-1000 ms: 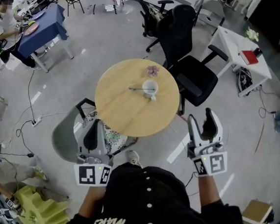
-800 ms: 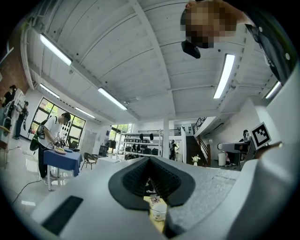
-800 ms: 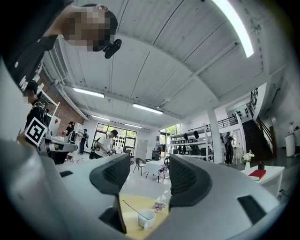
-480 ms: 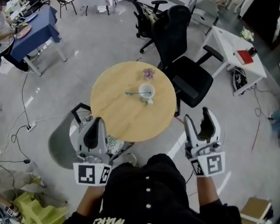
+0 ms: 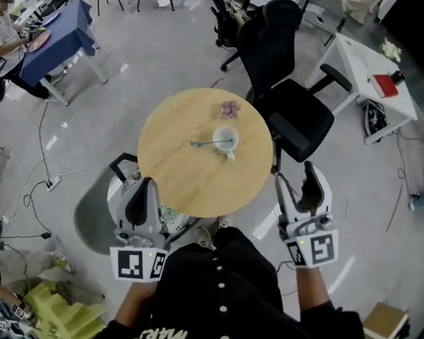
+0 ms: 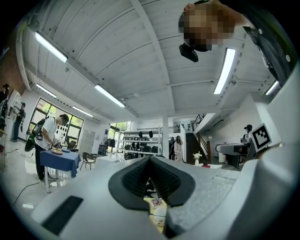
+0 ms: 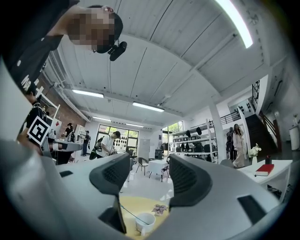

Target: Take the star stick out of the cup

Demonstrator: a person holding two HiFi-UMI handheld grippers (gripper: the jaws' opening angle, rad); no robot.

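Observation:
A white cup [image 5: 226, 139] stands on the far half of a round wooden table [image 5: 175, 169]. A thin stick [image 5: 202, 142] lies across the cup's rim and points left; its star end is too small to make out. A small pink-purple thing [image 5: 230, 109] lies beyond the cup. My left gripper [image 5: 145, 185] hovers shut and empty at the table's near left edge. My right gripper [image 5: 296, 178] is open off the table's right edge, well short of the cup. In the right gripper view the cup [image 7: 145, 221] and stick [image 7: 133, 216] show between the parted pads.
A black office chair [image 5: 295, 117] stands just behind the table on the right. A grey chair [image 5: 100, 208] sits below my left gripper. A white desk [image 5: 370, 76] is at the back right, and a blue table [image 5: 57, 35] with a seated person is at the far left. Cables [image 5: 43, 179] trail across the floor.
The left gripper has risen up to the table's near edge. The right gripper has drifted slightly left toward the table. The cup and stick have not moved.

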